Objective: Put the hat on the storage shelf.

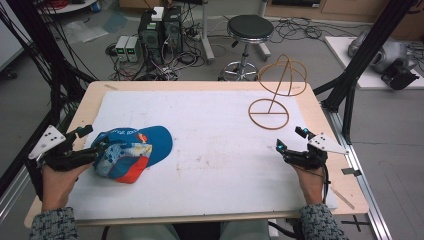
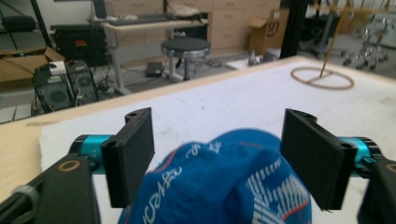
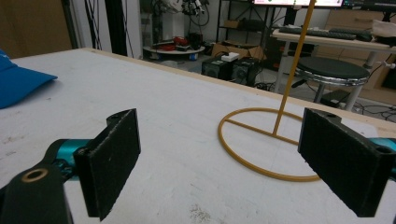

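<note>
A blue cap (image 1: 131,152) lies near the left edge of the tabletop (image 1: 200,85), on the white felt-like sheet (image 1: 215,130) that covers most of the wood. The cap is soft cloth, crumpled at the crown, with white lettering, pale patterned panels and an orange-red patch toward the front edge; its rounded brim points toward the middle of the sheet. The lettering is too small and creased to read.

The left gripper (image 1: 97,140) sits at the cap's left side, held by the person's left hand (image 1: 59,182). In the left gripper view its two flat black pads stand wide apart with the bunched blue cloth (image 2: 224,182) rising between them; the fabric lies against the lower inner face of the left pad, while a gap shows beside the right pad, so the jaws do not clamp it. The cap's lower part is cut off by the bottom of that view.

The right gripper (image 1: 291,139) rests near the right edge of the tabletop, its jaws spread wide with nothing between them. Just beyond it, toward the far right corner, stands a thin wire stand (image 1: 276,92): a flat ring base with a crossbar, a slim upright rod and a domed loop frame on top. In the right gripper view the rod's top is cut off, and the brim's tip (image 3: 21,79) shows at the left.
</note>
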A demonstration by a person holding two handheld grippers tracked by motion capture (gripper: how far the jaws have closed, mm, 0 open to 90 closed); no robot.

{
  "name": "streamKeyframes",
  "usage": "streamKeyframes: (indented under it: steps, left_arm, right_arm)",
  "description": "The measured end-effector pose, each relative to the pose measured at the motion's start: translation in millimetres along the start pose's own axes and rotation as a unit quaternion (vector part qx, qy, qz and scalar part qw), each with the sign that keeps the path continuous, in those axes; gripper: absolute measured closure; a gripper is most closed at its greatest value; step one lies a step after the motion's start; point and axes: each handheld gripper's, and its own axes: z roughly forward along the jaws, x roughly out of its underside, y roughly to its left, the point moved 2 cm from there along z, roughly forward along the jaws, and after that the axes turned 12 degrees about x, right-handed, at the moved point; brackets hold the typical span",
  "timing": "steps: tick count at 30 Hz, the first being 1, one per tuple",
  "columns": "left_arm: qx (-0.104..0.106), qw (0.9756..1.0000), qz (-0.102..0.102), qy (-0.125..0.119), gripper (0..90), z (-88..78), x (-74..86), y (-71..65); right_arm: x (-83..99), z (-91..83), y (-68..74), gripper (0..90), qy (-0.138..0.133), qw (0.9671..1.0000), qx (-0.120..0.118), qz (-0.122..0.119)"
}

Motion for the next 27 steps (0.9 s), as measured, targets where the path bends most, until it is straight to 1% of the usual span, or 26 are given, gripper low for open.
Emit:
streamKeyframes:
  steps: [1,3,5,6,11,12,13,14,15,16,17,18,19,22,27]
  left_arm:
    - [0.003,1.0,0.003,0.008,28.5,2.4,3.2,0.1]
    - [0.005,0.9999,0.004,0.014,29.6,5.0,7.5,0.5]
    - [0.011,0.9998,-0.001,0.014,31.0,6.6,10.8,1.4]
    - [0.012,0.9998,-0.002,0.014,32.9,7.7,13.4,1.7]
    - [0.015,0.9996,0.001,0.023,36.2,9.5,19.2,2.7]
    - [0.018,0.9995,0.001,0.026,39.2,9.7,20.7,2.9]
    - [0.019,0.9995,0.0,0.026,39.2,10.0,21.2,2.7]
    - [0.017,0.9994,0.001,0.031,42.3,10.1,21.7,2.7]
    - [0.017,0.9993,0.003,0.033,42.3,10.1,21.8,2.8]
    - [0.022,0.9992,0.004,0.034,45.8,10.2,22.1,2.3]
    - [0.023,0.9991,0.003,0.034,45.8,10.3,22.2,2.1]
    - [0.024,0.9991,0.003,0.036,48.8,10.8,22.4,2.0]
    - [0.025,0.9989,0.003,0.038,48.8,10.9,22.5,2.0]
    - [0.033,0.9986,0.001,0.042,53.6,11.8,22.6,1.3]
    - [0.045,0.9978,0.0,0.048,65.4,12.9,22.1,-0.1]
  right_arm:
    - [0.1,-0.1,0.1,12.2,0.001,1.0,0.0,0.001]
    - [0.1,-0.1,0.1,12.3,0.002,1.0,0.001,0.002]
    - [0.3,-0.3,0.1,12.3,0.004,1.0,0.001,0.001]
    - [0.1,-0.2,-0.6,12.3,0.001,1.0,0.001,0.0]
    - [0.4,-0.3,-0.4,12.3,0.004,1.0,0.001,0.002]
    - [0.4,-0.3,-0.5,12.3,0.004,1.0,0.001,0.001]
    - [0.3,-0.3,-0.3,12.3,0.004,1.0,0.001,0.001]
    - [0.3,-0.2,-0.5,12.3,0.003,1.0,0.002,-0.001]
    - [0.3,-0.2,-0.5,12.3,0.003,1.0,0.002,-0.001]
    - [0.4,-0.2,-0.3,12.3,0.004,1.0,0.002,0.0]
    - [0.4,-0.2,-0.3,12.3,0.004,1.0,0.002,0.0]
    - [0.3,0.0,-0.7,12.3,0.003,1.0,0.002,-0.001]
    - [0.3,0.0,-0.7,12.3,0.003,1.0,0.002,-0.001]
    - [0.4,-0.1,-0.7,12.4,0.004,1.0,0.002,0.0]
    - [0.4,-0.3,-0.6,12.4,0.004,1.0,0.002,0.0]
